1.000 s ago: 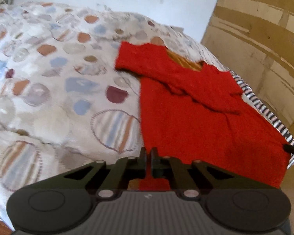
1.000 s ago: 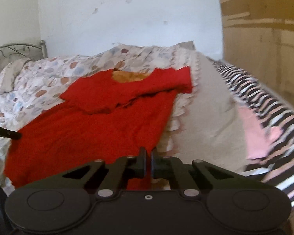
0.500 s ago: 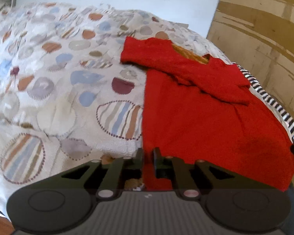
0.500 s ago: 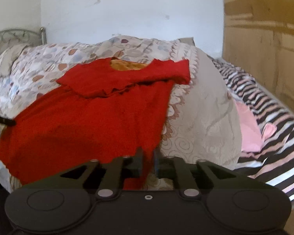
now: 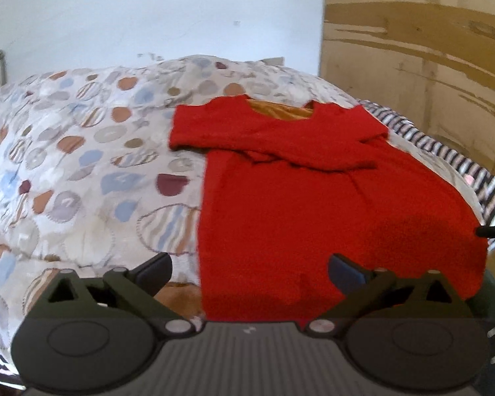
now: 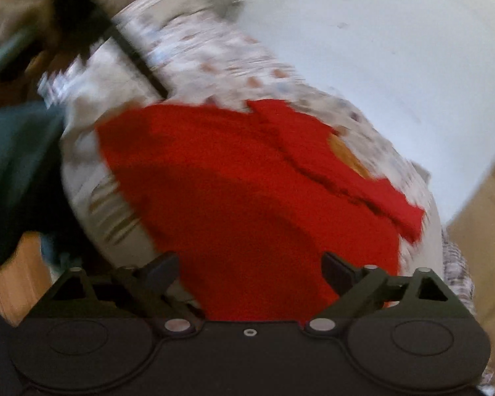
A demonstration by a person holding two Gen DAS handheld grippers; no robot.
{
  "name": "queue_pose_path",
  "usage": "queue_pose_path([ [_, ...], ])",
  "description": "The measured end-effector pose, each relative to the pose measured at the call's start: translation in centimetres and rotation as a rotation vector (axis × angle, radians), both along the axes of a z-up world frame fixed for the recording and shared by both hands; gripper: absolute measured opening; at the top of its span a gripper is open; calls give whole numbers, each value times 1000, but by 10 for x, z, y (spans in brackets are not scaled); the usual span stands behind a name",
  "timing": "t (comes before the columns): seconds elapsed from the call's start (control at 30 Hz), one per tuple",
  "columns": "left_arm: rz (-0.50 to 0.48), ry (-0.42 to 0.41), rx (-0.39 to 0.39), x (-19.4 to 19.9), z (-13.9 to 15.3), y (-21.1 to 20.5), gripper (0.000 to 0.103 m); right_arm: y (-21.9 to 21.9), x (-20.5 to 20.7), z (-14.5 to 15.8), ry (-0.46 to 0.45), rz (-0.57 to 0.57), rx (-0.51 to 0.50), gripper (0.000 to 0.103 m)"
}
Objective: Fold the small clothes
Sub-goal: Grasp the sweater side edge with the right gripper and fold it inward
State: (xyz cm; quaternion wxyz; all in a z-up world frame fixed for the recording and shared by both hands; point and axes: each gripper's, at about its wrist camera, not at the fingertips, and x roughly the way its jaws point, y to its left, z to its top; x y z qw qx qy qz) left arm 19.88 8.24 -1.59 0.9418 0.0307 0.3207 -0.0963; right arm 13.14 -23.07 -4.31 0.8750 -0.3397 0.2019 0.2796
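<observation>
A red knitted top [image 5: 313, 204] lies flat on a patterned quilt [image 5: 82, 165], its sleeves folded across the chest and an orange lining showing at the neck. My left gripper [image 5: 249, 269] hovers over the hem's left corner, its jaws opening wide, pads off the cloth. In the blurred, tilted right wrist view the same red top [image 6: 247, 198] fills the middle. My right gripper [image 6: 249, 269] stands above the hem, its jaws opening, nothing pressed between the pads. A dark tip of the right gripper's finger [image 5: 493, 231] shows at the left wrist view's right edge.
The quilt covers a bed with a metal headboard post [image 5: 0, 66] at far left. A black-and-white striped sheet [image 5: 452, 155] lies beyond the top on the right. A wooden panel [image 5: 412, 49] and a white wall [image 5: 148, 16] stand behind.
Both grippers were shut on the red top's hem and have let it go, jaws now wide. The right wrist view has rolled sharply and blurred; the left view shifted right, onto the hem.
</observation>
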Motion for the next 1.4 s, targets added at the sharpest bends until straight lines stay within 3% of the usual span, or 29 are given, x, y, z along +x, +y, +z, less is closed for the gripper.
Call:
queue_pose_path([
  [0.13,-40,5,14,-5,-3,-12,102,27,-7,-27,-68,67,-180,92],
  [0.27,-71,-3,13,-10,-5,-15,103,41,-9,-41,-131,111,-269,75],
  [0.3,-82,-10,9,-12,-5,-15,103,43,-9,-41,-132,126,-273,62],
  [0.37,-115,-27,-3,-17,-7,-13,102,43,-13,-41,-93,167,-274,45],
  [0.53,-181,-56,-6,-25,-11,-14,102,37,-5,-32,-31,195,-237,38],
  [0.63,-213,-68,11,-29,-13,-16,102,34,6,-18,34,186,-195,23],
  [0.67,-222,-70,17,-30,-14,-17,102,33,9,-15,45,183,-189,12],
  [0.73,-237,-73,22,-32,-17,-18,102,33,15,-8,69,169,-171,9],
  [0.87,-285,-70,9,-35,-21,-22,102,30,30,10,132,138,-68,8],
  [1.0,-336,-47,41,-35,-29,-34,102,15,64,31,296,44,138,8],
  [1.17,-358,-6,171,-28,-55,-59,101,-8,102,42,448,-83,386,8],
  [1.33,-314,-56,380,-21,-71,-77,91,-31,131,35,577,-201,591,8],
  [1.4,-309,-87,413,-21,-71,-76,85,-38,137,30,604,-228,638,8],
])
